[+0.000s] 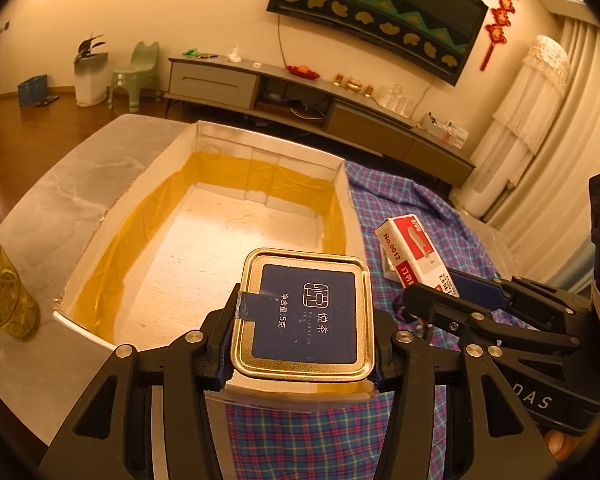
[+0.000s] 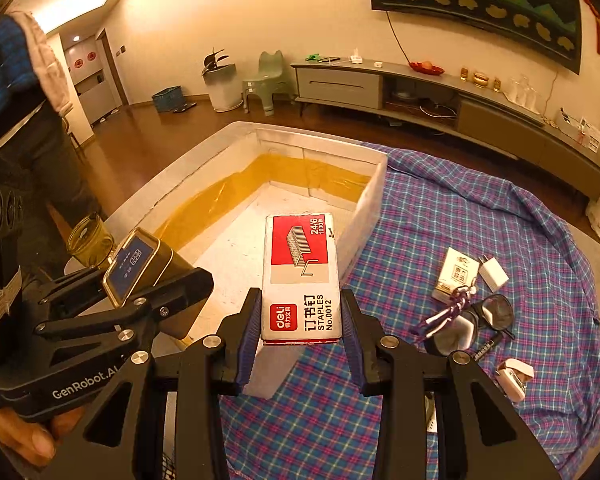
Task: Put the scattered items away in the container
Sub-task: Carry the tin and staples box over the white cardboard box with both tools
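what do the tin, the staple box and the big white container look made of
Tin: metal, glossy gold rim with rolled edge. Staple box: printed cardboard, matte, folded edges. Container: probably foam, thick white grainy walls, taped with shiny yellowish tape.

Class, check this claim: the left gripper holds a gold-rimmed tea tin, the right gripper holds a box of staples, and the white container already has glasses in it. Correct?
Not quite. The white container is empty; the glasses lie on the plaid cloth, as the right wrist view shows. The left gripper holds the tea tin, and the right gripper the box of staples.

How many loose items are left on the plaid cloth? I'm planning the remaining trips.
5 visible: a small printed card box, a white charger plug beside it, black glasses, a black marker and a small white stapler-like item nearest. Grippers may hide more.
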Demonstrator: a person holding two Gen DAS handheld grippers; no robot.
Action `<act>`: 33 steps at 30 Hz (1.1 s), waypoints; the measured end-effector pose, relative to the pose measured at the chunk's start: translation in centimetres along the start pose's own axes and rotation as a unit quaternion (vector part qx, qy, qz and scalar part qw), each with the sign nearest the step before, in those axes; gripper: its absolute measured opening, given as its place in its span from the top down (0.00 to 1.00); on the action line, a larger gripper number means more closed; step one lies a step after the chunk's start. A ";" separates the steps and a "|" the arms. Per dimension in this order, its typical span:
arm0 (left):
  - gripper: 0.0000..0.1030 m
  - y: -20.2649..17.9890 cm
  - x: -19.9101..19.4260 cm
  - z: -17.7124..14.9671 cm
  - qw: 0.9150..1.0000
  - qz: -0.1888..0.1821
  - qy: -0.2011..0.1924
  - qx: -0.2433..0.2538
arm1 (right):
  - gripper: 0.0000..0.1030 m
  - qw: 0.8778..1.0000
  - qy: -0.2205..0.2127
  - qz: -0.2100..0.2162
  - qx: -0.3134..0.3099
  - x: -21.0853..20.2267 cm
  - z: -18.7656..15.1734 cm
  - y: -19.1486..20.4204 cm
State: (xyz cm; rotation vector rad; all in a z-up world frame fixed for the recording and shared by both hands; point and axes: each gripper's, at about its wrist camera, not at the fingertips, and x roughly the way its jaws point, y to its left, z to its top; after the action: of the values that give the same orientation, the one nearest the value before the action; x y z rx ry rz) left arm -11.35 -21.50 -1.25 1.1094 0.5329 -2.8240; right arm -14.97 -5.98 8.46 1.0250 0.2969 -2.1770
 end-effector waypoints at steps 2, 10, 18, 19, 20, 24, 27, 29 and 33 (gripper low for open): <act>0.49 0.4 0.1 0.2 1.000 0.003 0.001 -0.004 | 0.62 1.000 0.001 0.001 -0.004 0.1 0.2 0.4; 0.49 1.3 0.5 1.2 1.000 0.015 0.002 -0.006 | 0.62 1.000 0.004 -0.001 -0.019 1.2 1.3 1.5; 0.49 2.5 0.9 2.3 1.000 0.022 0.000 -0.011 | 0.62 0.999 0.006 -0.003 -0.033 2.2 2.6 2.4; 0.49 2.6 1.0 2.4 1.000 0.023 0.001 -0.012 | 0.62 0.999 0.006 -0.003 -0.034 2.3 2.8 2.5; 0.49 2.9 1.1 2.5 1.000 0.024 0.002 -0.014 | 0.62 0.999 0.006 -0.004 -0.034 2.4 2.9 2.6; 0.49 3.7 1.6 2.8 0.999 0.027 0.008 -0.018 | 0.62 0.999 0.009 -0.005 -0.039 3.1 3.5 2.9; 0.49 4.2 2.1 3.1 0.999 0.032 0.014 -0.019 | 0.62 0.999 0.012 -0.007 -0.043 3.8 3.9 3.1; 0.49 4.5 2.6 3.4 0.999 0.038 0.017 -0.017 | 0.62 0.999 0.015 -0.010 -0.044 4.3 4.1 3.1; 0.49 4.9 3.5 4.1 0.999 0.046 0.026 -0.012 | 0.62 0.999 0.022 -0.012 -0.044 5.4 4.6 3.0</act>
State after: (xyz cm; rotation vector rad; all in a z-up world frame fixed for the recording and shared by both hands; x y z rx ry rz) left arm -15.70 -27.26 -2.27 1.1753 0.5037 -2.7113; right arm -17.98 -12.96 7.72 1.0258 0.4230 -2.1446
